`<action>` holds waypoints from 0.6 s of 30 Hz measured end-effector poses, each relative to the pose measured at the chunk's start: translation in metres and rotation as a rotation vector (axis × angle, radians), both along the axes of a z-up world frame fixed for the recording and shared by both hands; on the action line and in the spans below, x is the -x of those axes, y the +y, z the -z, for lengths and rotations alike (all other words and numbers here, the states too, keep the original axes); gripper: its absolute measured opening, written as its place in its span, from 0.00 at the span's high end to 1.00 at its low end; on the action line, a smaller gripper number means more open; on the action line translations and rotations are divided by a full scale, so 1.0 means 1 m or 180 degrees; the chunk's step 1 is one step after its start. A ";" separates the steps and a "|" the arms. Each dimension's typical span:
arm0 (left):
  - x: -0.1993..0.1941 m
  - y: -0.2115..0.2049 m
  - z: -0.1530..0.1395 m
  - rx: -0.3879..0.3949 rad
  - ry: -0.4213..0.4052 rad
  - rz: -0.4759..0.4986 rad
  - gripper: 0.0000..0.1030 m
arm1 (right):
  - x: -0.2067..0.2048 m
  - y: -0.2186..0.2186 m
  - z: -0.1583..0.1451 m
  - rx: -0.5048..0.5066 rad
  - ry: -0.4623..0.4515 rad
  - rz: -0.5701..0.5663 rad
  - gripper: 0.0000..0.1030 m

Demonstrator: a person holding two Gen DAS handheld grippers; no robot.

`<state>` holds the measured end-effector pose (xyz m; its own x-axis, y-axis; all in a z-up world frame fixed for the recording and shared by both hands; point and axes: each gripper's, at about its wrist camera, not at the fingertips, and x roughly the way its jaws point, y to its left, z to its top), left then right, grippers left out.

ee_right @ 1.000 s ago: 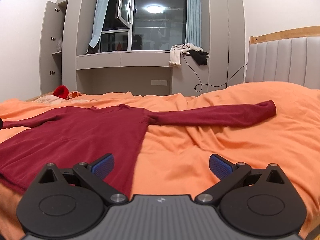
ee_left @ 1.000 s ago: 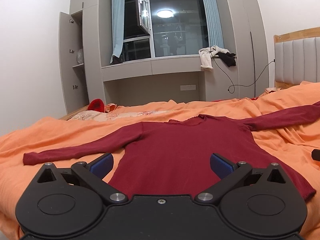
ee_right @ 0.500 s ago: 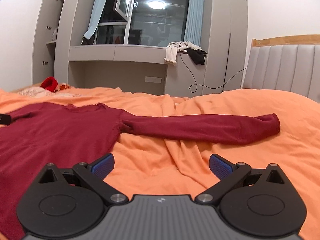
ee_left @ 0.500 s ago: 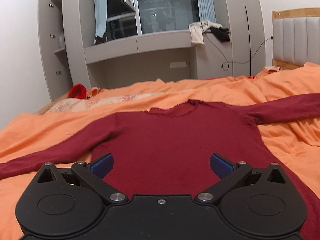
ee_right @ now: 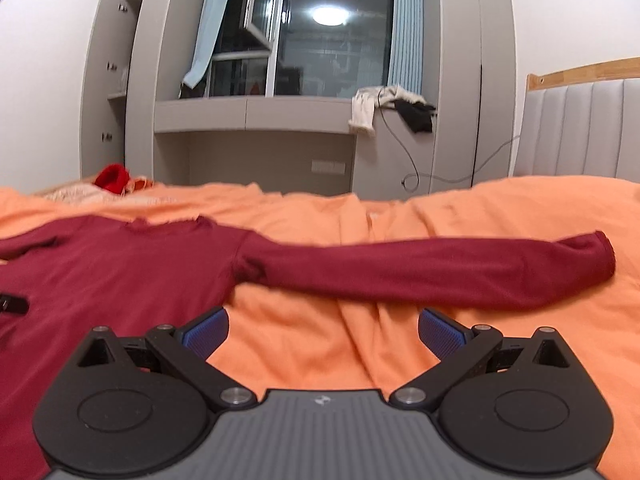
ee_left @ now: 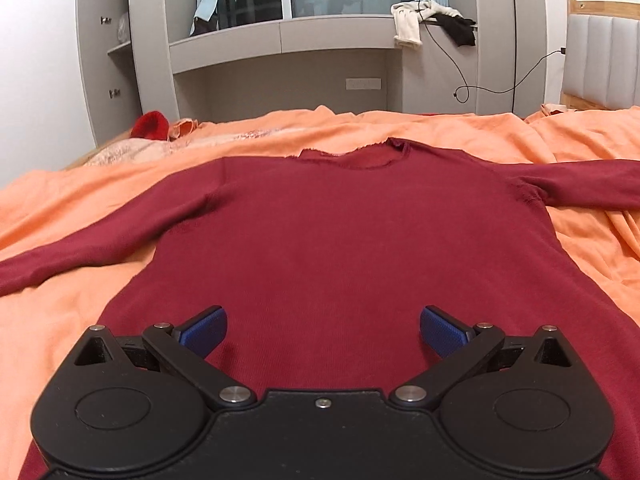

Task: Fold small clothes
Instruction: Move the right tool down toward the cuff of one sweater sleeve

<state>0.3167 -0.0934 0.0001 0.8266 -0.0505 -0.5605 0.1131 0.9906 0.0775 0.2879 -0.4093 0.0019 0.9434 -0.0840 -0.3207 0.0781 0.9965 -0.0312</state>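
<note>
A dark red long-sleeved sweater (ee_left: pixel 344 240) lies flat on the orange bed cover (ee_left: pixel 80 320), neck away from me, sleeves spread to both sides. My left gripper (ee_left: pixel 323 330) is open and empty just above the sweater's lower body. In the right wrist view the sweater's body (ee_right: pixel 112 272) is at the left and its right sleeve (ee_right: pixel 432 268) stretches to the right. My right gripper (ee_right: pixel 323 330) is open and empty over the cover just in front of that sleeve near the armpit. The left gripper's tip (ee_right: pixel 12 304) shows at the left edge.
A red item (ee_left: pixel 151 126) and pale cloth lie at the bed's far left corner. Grey cabinets and a window ledge (ee_left: pixel 280 36) with clothes (ee_left: pixel 424 20) stand beyond the bed. A padded headboard (ee_right: pixel 584 128) is at the right.
Both grippers have moved forward. The left one went from the hem onto the sweater's body. The right one shifted right, off the sweater's side towards the right sleeve. Both stayed open.
</note>
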 end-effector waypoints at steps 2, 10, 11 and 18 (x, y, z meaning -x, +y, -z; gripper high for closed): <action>0.001 0.001 0.002 0.0001 0.0028 -0.0014 0.00 | -0.008 -0.012 0.002 -0.0099 -0.0040 0.0074 0.00; 0.000 0.001 0.011 0.0005 0.0107 0.0016 0.00 | -0.028 -0.059 0.021 -0.0249 0.0008 0.0243 0.00; 0.001 0.002 0.012 0.0010 0.0110 0.0026 0.00 | -0.029 -0.062 0.023 -0.0321 0.0029 0.0233 0.00; 0.004 -0.004 0.018 -0.0090 0.0067 0.0052 0.00 | -0.031 -0.103 0.025 -0.0782 -0.0022 0.0663 0.00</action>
<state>0.3124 -0.0976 -0.0180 0.8138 -0.0478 -0.5792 0.1313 0.9860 0.1030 0.3185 -0.5123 -0.0233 0.9164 -0.1963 -0.3489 0.2804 0.9367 0.2096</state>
